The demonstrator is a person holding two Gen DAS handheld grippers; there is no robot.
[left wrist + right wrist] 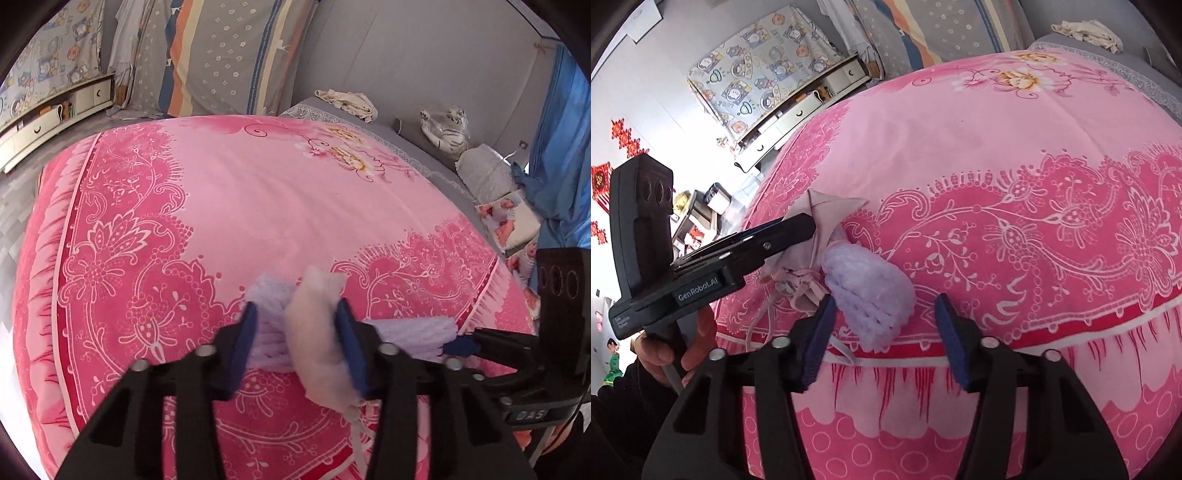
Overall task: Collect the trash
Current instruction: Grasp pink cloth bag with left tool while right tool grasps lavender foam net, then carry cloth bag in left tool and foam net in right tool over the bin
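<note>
left gripper [295, 317]: jaws clamped on pale pink cloth scrap [317, 332] and part of lilac foam net [271, 325], near front edge of pink bedspread [258, 199] | right gripper [884, 310]: jaws apart, straddling lilac foam net, left pad touching, right pad clear
</note>
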